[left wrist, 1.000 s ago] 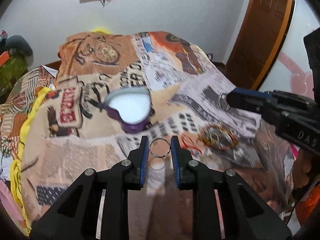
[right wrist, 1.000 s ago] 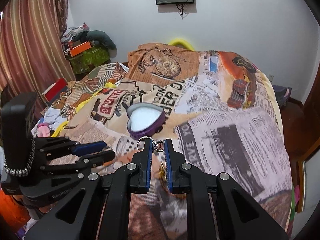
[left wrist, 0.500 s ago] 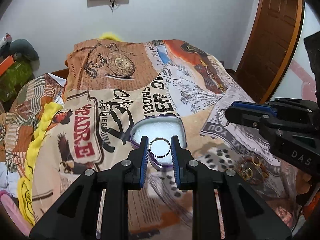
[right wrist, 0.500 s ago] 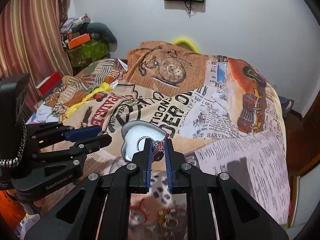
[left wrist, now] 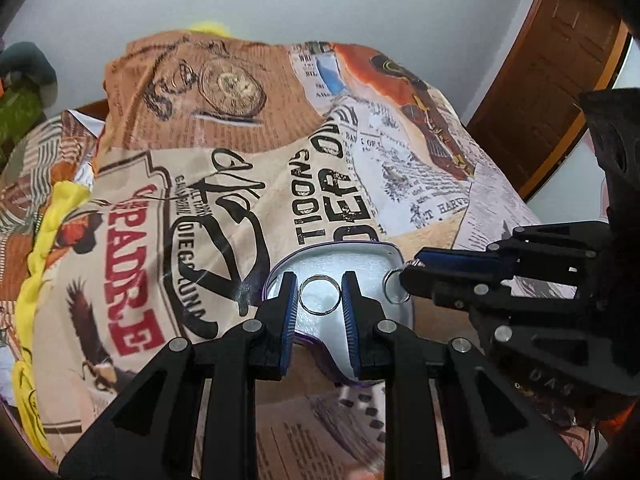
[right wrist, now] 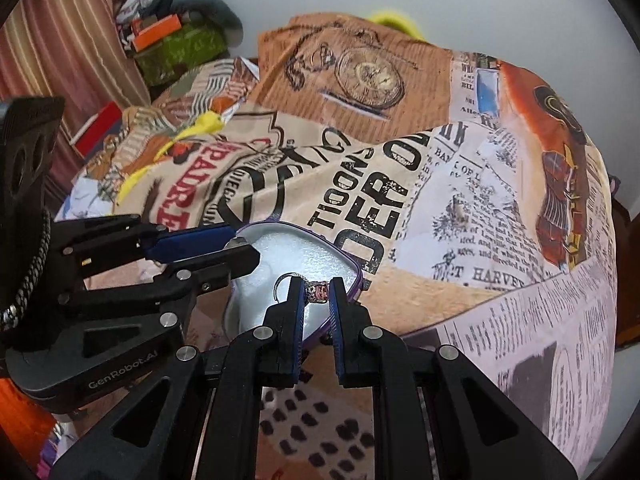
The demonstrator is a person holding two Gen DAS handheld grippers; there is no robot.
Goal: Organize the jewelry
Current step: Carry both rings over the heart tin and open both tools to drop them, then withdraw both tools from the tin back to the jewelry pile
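Note:
A purple heart-shaped box (left wrist: 362, 254) with a white lining lies open on the printed bedspread; its rim (right wrist: 352, 268) also shows in the right wrist view. My left gripper (left wrist: 319, 294) is shut on a plain silver ring (left wrist: 319, 295), held over the box. My right gripper (right wrist: 316, 294) is shut on a ring with a pink stone (right wrist: 317, 293), also above the white lining. From the left wrist view, the right gripper (left wrist: 404, 276) comes in from the right with its ring's band (left wrist: 394, 287) hanging at its tip. The left gripper (right wrist: 240, 246) enters the right wrist view from the left.
The bedspread (left wrist: 224, 184) with newspaper and pocket-watch prints covers the bed. A yellow cloth (left wrist: 44, 232) runs along its left side. A wooden door (left wrist: 560, 64) stands at the right. A green bag and clutter (right wrist: 176, 44) sit by the curtain at the far left.
Both grippers have moved forward and down over the bed, each keeping its ring. The heart box, earlier ahead of the fingers, now lies directly under both tips.

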